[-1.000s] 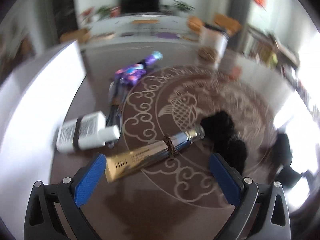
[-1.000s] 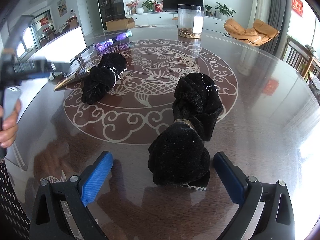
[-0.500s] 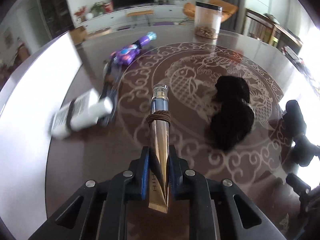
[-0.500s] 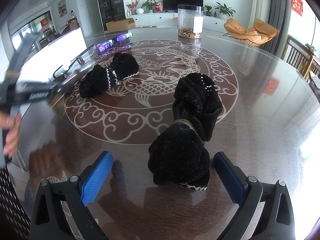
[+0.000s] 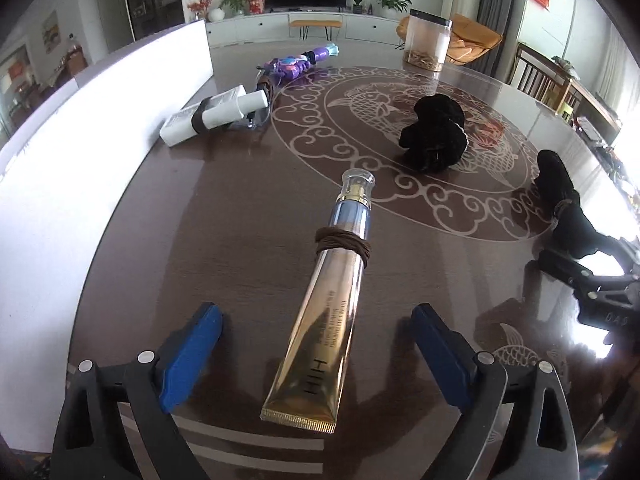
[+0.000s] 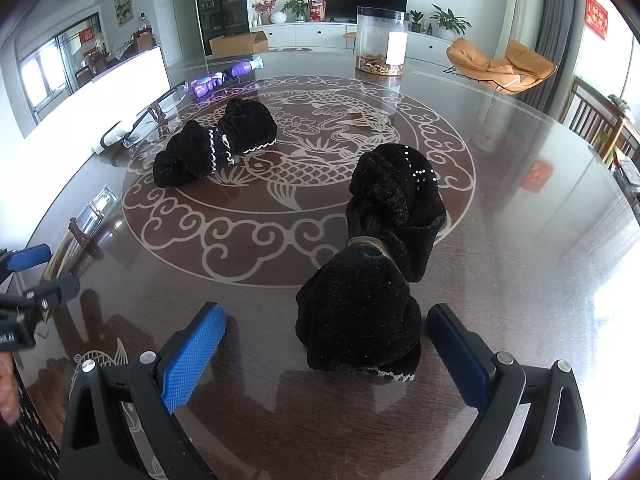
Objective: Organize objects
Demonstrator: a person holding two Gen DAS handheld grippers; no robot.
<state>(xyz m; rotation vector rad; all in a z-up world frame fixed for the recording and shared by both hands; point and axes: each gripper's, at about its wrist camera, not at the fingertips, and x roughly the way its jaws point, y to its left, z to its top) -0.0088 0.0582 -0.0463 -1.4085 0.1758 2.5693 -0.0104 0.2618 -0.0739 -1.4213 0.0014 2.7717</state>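
Round dark-brown table with glossy top and pale fish-and-cloud inlay. Lying on it: gold tube banded with brown cord, white bottle, purple toy, clear jar standing upright, and two black cloth bundles.

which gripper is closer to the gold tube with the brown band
Left. The left gripper straddles the gold tube, jaws opening, pads clear of it. The right gripper sits apart, around a black cloth bundle.

Right gripper cut by edge
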